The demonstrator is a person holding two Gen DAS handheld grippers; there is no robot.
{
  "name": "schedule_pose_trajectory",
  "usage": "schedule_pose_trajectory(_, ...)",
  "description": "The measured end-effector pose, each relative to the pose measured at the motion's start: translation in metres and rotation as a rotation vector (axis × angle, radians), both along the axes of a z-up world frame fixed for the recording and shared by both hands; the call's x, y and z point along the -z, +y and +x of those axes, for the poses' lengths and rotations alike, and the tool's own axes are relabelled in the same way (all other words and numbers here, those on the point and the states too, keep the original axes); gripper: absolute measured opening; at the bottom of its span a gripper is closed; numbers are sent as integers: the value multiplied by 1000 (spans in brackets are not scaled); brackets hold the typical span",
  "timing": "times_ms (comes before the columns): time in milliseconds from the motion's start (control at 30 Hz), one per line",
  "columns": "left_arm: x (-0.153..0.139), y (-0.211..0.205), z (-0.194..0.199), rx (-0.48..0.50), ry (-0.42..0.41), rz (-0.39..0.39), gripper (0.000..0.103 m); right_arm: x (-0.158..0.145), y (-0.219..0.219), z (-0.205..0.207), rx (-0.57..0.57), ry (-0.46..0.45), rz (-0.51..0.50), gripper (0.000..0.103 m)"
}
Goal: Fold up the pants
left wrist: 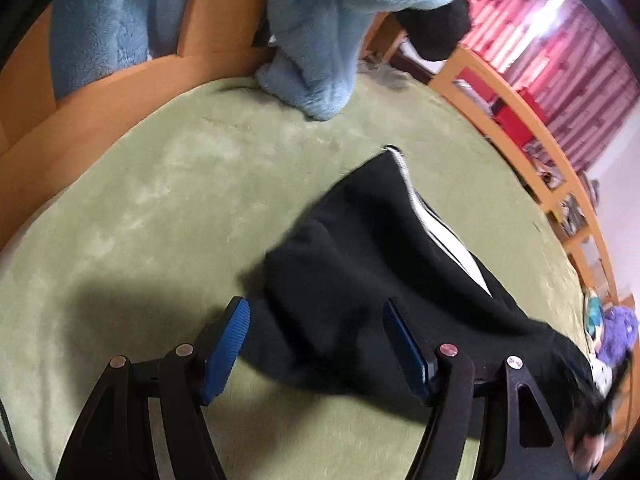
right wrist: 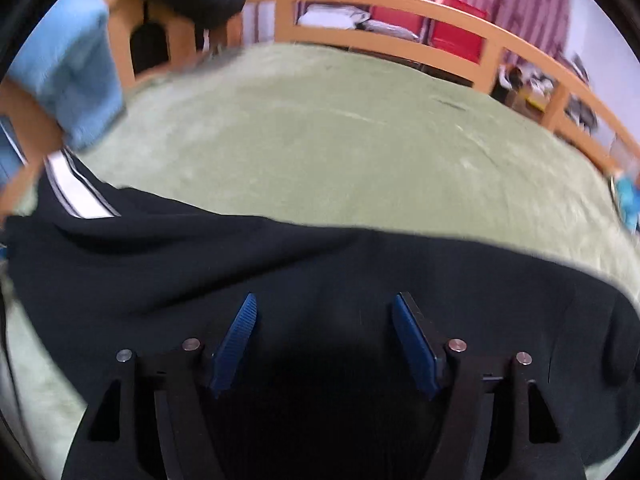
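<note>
Black pants [left wrist: 360,248] with a white side stripe [left wrist: 436,236] lie spread on a green blanket [left wrist: 180,184]. My left gripper [left wrist: 316,308] hangs open just above one end of the pants; black cloth lies below and between its blue pads [left wrist: 226,344], which do not press on it. In the right wrist view the pants [right wrist: 240,264] run across the lower frame, with the stripe [right wrist: 68,188] at the far left. My right gripper [right wrist: 326,300] is open over the middle of the cloth, nothing clamped between its blue pads [right wrist: 416,348].
Light blue fleece cloth [left wrist: 320,40] hangs down onto the blanket's far edge, with a black item [left wrist: 436,28] beside it. A wooden rail [right wrist: 400,4] borders the green blanket [right wrist: 340,140]. A purple plush toy [left wrist: 618,332] lies at the right edge.
</note>
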State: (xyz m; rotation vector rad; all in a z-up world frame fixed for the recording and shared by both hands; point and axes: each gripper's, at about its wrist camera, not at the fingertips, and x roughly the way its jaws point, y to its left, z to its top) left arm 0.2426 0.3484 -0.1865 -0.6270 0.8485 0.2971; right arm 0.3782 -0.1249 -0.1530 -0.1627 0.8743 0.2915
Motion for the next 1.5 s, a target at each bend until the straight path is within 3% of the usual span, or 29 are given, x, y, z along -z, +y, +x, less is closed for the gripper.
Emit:
schedule_pose_trajectory(100,5,5,13,-40,-26,-3,62,-8,-16,-37,-2,-14,21,69)
schedule_pose_trajectory(133,6,6,15,-51,-35,4,48,-8,-22,-49,7,-16,28,69)
schedule_pose_trajectory(167,8,6,18,-62,-28,15,22,-6,-28,-61,6,-3,41,69)
schedule_pose_trajectory(200,9,8,21,-49,-16,9,14,-4,-30,-70,3,8,41,69)
schedule_pose_trajectory(233,8,13,18,-44,-27,-22,13,-1,-31,-78,8,16,30,69)
schedule_pose_trajectory(367,-15,28,-27,-61,-136,-97,13,6,-47,-102,73,29,-8,69)
schedule_pose_trajectory(400,-13,28,-30,-68,-119,-87,13,6,-52,-107,85,33,3,69)
schedule_pose_trajectory(533,37,20,-6,-77,98,-19,23,12,-60,-115,118,50,67,69)
schedule_pose_trajectory(600,24,18,-11,-93,85,53,41,13,-58,-115,116,68,60,69)
schedule_pose_trajectory(633,14,17,-15,-115,95,103,62,12,-58,-116,114,67,55,69)
schedule_pose_trajectory(667,5,17,-20,-137,85,150,68,10,-58,-118,110,61,55,69)
schedule_pose_trajectory(733,-16,15,-30,-127,17,201,68,7,-60,-122,105,49,62,69)
schedule_pose_trajectory(833,-36,13,-23,-28,-38,173,68,5,-63,-123,115,45,71,67)
schedule_pose_trajectory(933,-46,4,13,82,-44,158,68,1,-68,-122,136,24,91,66)
schedule_pose_trajectory(1100,-44,-13,85,212,-2,191,67,-5,-81,-123,163,5,102,60)
schedule_pose_trajectory(1200,-37,-5,112,200,20,223,64,-10,-90,-129,191,-17,73,60)
schedule_pose_trajectory(1267,-25,5,129,206,46,169,61,-13,-98,-132,218,-25,66,60)
schedule_pose_trajectory(1300,-16,5,139,254,75,111,57,-14,-103,-133,236,-26,70,60)
schedule_pose_trajectory(1333,-8,4,148,299,100,64,38,-14,-107,-133,248,-25,76,60)
schedule_pose_trajectory(1400,-4,-4,157,344,122,87,24,-13,-113,-132,276,-19,89,60)
schedule_pose_trajectory(1433,-5,-8,159,368,127,90,13,-11,-115,-131,285,-14,91,60)
schedule_pose_trajectory(1500,-21,1,156,337,84,30,11,-5,-116,-127,299,3,90,60)
